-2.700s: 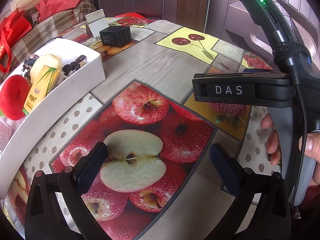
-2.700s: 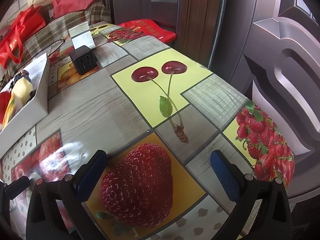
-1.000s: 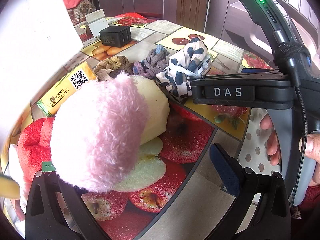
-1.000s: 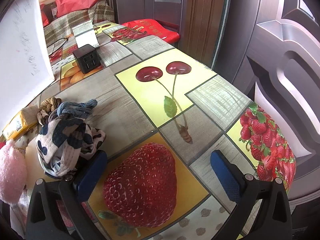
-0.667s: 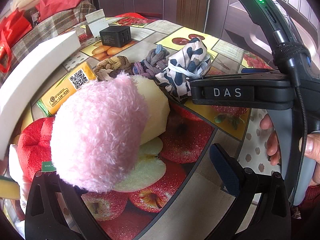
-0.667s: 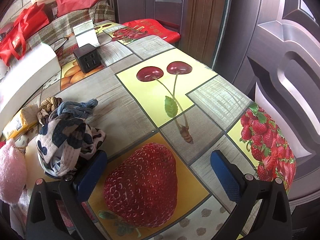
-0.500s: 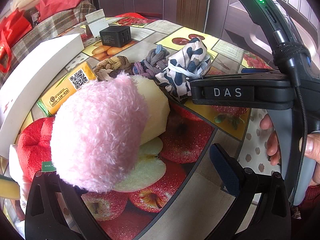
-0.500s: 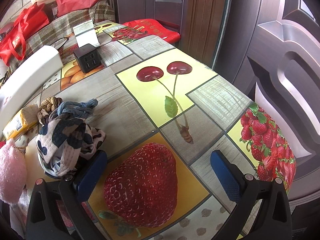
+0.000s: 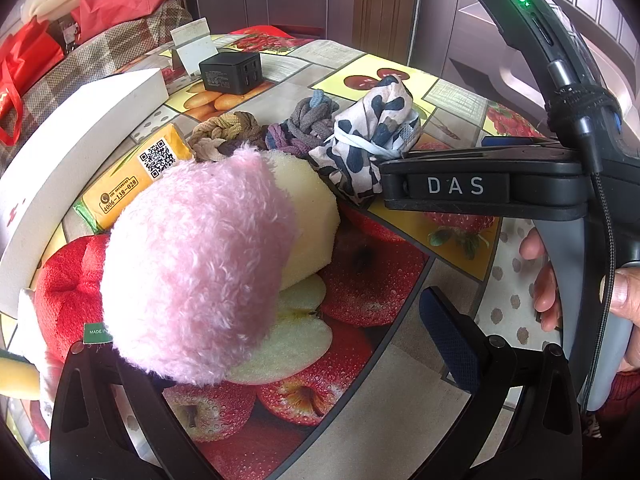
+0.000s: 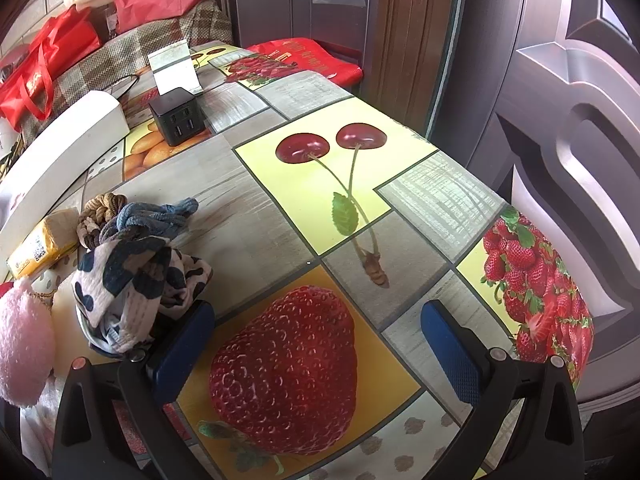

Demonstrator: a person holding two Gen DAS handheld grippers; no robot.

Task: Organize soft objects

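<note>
One pink plush [image 9: 196, 272], one spotted cloth [image 9: 372, 136], one white box [image 9: 76, 152]; both grippers' fingers spread, empty.

In the left wrist view the pink plush ball [image 9: 196, 264] hides the left gripper's left finger and much of the pale sponge [image 9: 308, 216] and red plush [image 9: 68, 292] behind it. The white box [image 9: 72, 152] runs off the left edge, its inside unseen. The spotted cloth [image 9: 372, 136] is partly covered by the right gripper [image 10: 316, 344]. Print on the yellow packet [image 9: 132, 176] is too small to read.
</note>
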